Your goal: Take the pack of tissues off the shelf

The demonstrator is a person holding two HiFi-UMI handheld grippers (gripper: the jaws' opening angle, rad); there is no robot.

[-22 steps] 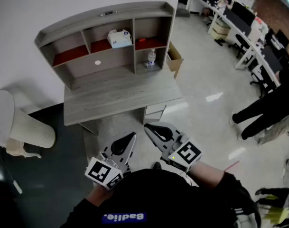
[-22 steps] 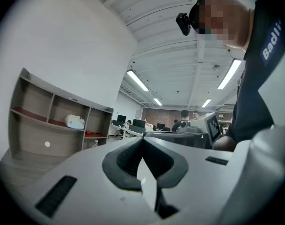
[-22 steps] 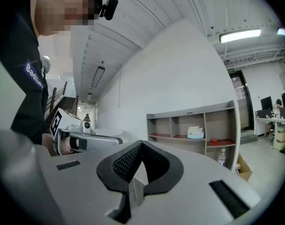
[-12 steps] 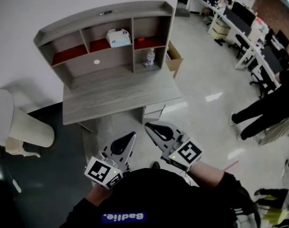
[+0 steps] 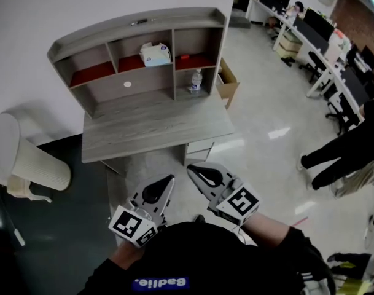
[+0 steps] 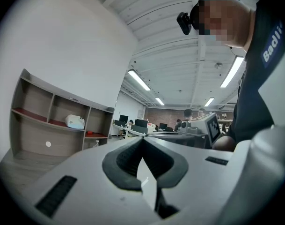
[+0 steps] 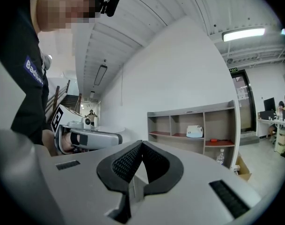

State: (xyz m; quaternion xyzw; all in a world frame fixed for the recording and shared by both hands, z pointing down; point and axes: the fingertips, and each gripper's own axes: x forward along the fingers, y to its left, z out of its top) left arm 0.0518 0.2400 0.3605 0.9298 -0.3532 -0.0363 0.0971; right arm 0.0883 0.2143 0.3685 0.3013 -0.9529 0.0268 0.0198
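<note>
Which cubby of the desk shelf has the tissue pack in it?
The top middle cubby: the white tissue pack sits there. The water bottle stands in the lower right one.

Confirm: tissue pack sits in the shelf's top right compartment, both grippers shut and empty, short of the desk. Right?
Not quite. The head view shows the tissue pack in the top middle compartment of the shelf, not the top right. The rest holds: left gripper and right gripper are shut and empty, short of the desk.

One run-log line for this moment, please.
stage: standing off from desk | left gripper: shut, empty | right gripper: shut, empty | pack of tissues: untouched, middle compartment of shelf
</note>
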